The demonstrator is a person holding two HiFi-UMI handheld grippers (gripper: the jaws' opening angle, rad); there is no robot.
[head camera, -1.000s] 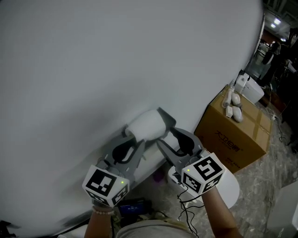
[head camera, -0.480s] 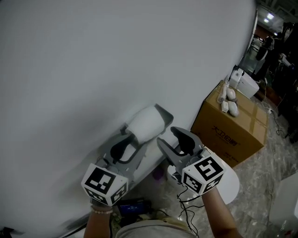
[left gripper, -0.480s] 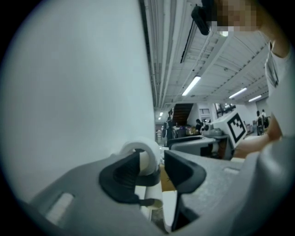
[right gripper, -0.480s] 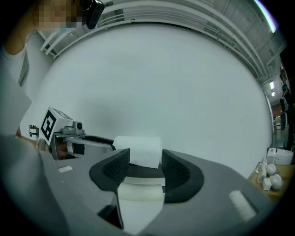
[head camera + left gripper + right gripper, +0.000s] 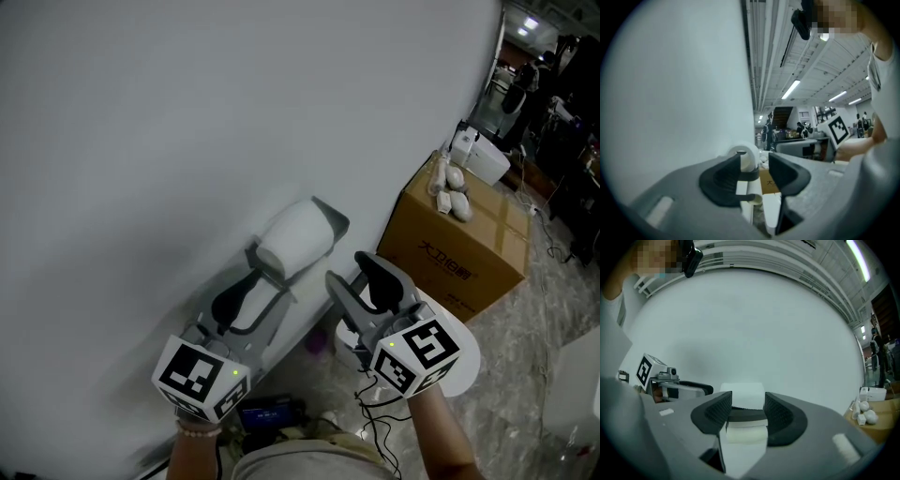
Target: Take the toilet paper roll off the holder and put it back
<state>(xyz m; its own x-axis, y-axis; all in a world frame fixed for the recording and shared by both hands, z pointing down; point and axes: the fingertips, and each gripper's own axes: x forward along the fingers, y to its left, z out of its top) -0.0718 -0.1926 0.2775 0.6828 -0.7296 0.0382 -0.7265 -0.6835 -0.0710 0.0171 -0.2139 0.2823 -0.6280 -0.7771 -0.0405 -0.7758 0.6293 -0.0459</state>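
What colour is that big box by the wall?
Brown: a cardboard box, clearest in the head view.

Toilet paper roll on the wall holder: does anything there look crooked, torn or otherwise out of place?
Nothing stands out. The toilet paper roll sits in the grey holder on the wall and looks whole, with no visible damage. The cardboard box beside it stands upright on the floor.

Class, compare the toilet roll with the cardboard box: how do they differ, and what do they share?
The roll is white and round; the box is brown and square-edged. The roll hangs on a grey holder on the wall; the box stands on the floor. The box carries small white items on top; the roll carries nothing. Both sit by the wall.
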